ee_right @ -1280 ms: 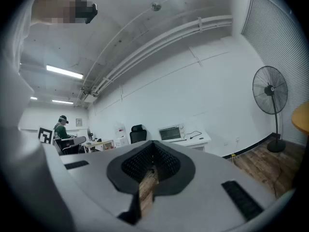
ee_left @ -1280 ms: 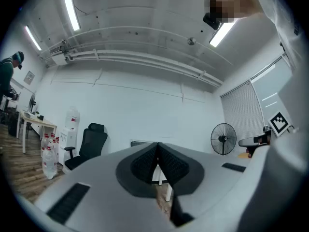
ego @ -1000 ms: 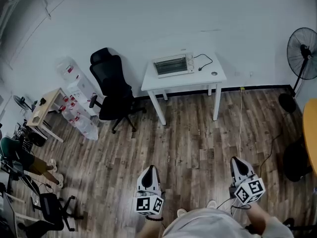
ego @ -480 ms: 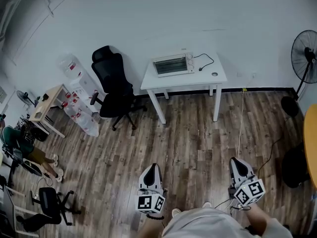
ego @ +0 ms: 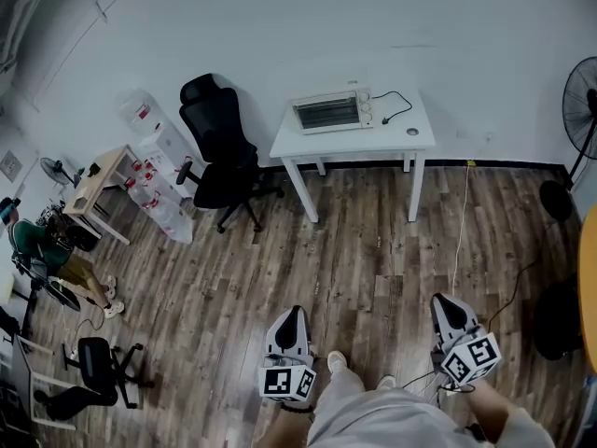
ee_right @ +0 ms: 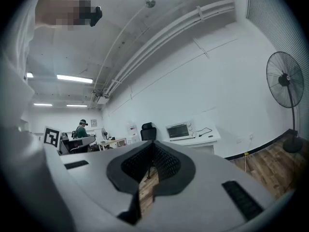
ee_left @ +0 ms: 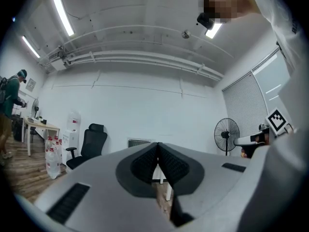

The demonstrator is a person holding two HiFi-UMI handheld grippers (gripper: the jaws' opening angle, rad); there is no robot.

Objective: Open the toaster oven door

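A silver toaster oven stands on a white table against the far wall, its glass door closed; it shows small in the right gripper view as the toaster oven. In the left gripper view only its top edge peeks over the jaws. My left gripper and right gripper hang low near my body, far from the table, several floorboards away. Both have their jaws pressed together with nothing between them.
A black office chair stands left of the table. A black cable and a small round object lie on the tabletop. Water bottles and a wooden desk are at left. A standing fan is at right. A person is at far left.
The view has shifted forward a little; table and oven sit slightly lower and to the right in the head view. Both grippers stay shut, low by my body.
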